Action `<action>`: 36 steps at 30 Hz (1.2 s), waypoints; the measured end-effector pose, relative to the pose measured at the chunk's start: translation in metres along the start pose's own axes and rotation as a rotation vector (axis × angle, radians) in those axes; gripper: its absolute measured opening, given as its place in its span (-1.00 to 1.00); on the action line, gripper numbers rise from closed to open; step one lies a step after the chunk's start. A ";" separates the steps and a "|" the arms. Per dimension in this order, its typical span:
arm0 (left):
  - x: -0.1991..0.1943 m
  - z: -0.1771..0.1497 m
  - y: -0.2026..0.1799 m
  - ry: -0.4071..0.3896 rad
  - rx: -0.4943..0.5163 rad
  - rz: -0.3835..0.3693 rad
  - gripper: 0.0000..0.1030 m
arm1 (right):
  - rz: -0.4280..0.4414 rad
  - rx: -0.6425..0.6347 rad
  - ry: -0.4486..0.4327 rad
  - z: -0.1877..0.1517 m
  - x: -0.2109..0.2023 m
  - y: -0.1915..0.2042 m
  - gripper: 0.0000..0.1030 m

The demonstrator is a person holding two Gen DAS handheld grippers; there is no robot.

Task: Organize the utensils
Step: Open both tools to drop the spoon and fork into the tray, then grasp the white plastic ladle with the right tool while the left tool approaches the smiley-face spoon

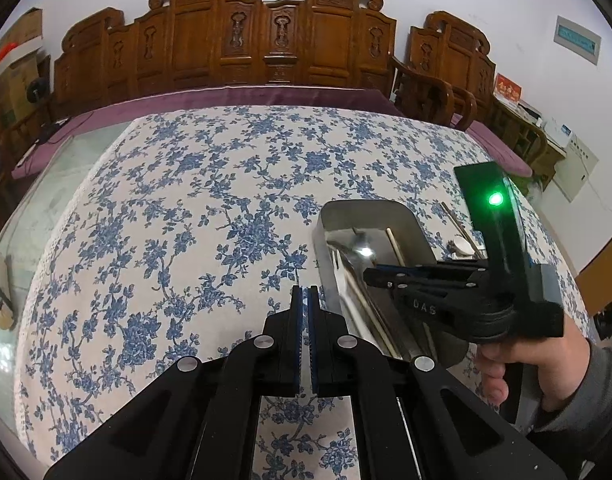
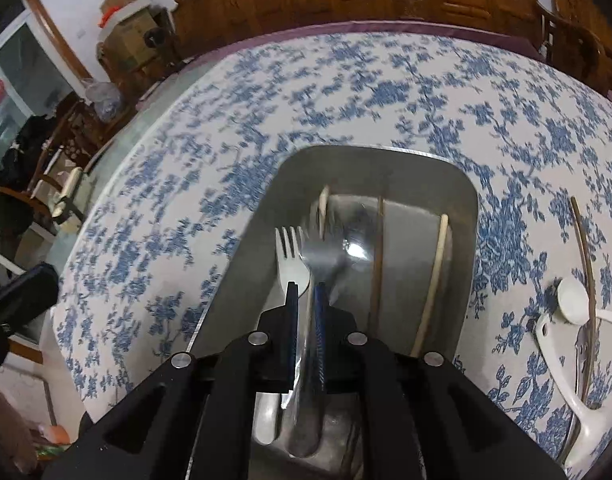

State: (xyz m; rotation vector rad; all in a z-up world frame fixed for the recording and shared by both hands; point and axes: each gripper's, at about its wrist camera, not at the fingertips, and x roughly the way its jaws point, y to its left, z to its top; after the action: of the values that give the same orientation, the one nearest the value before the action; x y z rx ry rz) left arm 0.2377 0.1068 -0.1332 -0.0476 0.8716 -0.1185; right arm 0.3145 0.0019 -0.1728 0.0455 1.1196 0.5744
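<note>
A blue-floral cloth covers the tabletop (image 1: 186,200) before carved wooden chairs (image 1: 226,36). The right gripper (image 2: 306,300) pinches a steel fork (image 2: 320,252) over the metal tray (image 2: 250,248); the left gripper (image 1: 305,300) is pressed together.

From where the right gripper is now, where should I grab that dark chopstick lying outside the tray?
Probably the dark chopstick's far half, from above with fingers across it. It lies flat on the tablecloth right of the tray, and its near end runs under the white spoon.

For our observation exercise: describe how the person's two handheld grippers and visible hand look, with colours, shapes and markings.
Both the left gripper and right gripper are black, angular linkages with silver pivot pins and blue ribbed finger pads. The right one shows a green light and embossed lettering. The bare hand wears a grey sleeve.
</note>
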 end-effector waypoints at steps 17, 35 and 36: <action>0.007 0.000 -0.070 0.005 0.069 -0.095 -0.72 | -0.127 -0.110 -0.144 -0.061 -0.131 -0.086 -0.59; 0.023 -0.006 -0.144 0.042 0.146 -0.160 -0.14 | -0.260 -0.160 0.065 -0.087 -0.090 -0.158 -0.25; 0.024 -0.007 -0.145 0.044 0.147 -0.162 -0.14 | -0.272 -0.170 0.078 -0.086 -0.086 -0.158 -0.25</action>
State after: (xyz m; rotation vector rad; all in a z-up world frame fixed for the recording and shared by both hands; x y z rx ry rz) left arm 0.2354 -0.0401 -0.1426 0.0218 0.9006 -0.3355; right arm 0.2793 -0.1933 -0.1899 -0.2747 1.1265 0.4280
